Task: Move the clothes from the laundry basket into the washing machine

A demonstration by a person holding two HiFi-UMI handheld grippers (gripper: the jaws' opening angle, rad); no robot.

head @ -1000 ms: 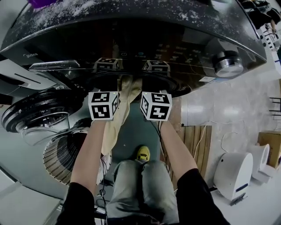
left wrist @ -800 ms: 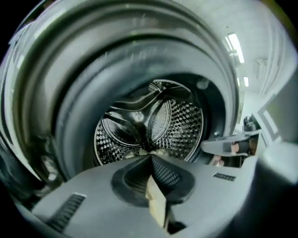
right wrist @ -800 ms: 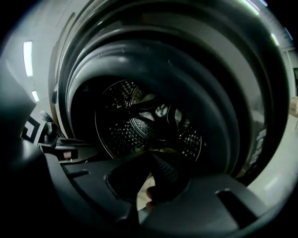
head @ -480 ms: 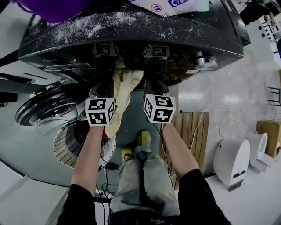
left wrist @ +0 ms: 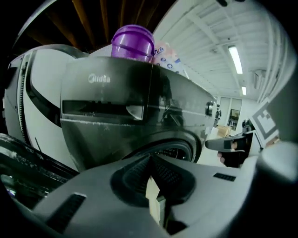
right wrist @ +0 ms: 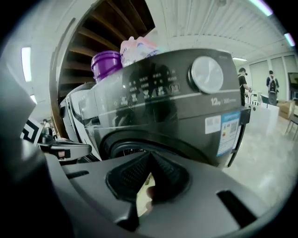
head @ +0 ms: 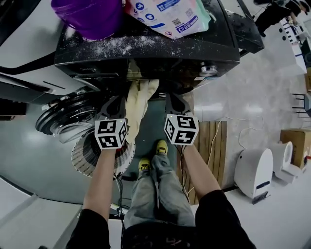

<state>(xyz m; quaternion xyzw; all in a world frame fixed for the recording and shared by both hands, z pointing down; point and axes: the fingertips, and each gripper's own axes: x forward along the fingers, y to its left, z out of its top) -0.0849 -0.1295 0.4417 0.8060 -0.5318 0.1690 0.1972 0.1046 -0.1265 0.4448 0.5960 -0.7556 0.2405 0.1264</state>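
A beige garment hangs in a long strip in front of the dark washing machine, just below its drum opening. My left gripper is shut on its left side and my right gripper on its right. In the left gripper view a cream sliver of cloth sits between the closed jaws of the left gripper, with the drum opening ahead. The right gripper pinches the cloth in the same way. The white slatted laundry basket stands low on the left.
The machine's round door stands open to the left. A purple container and a detergent bag rest on top. A wooden pallet, a white appliance and a cardboard box stand to the right.
Both grippers have risen together, lifting the beige garment higher in front of the machine. The machine's top with the purple container has come into view.
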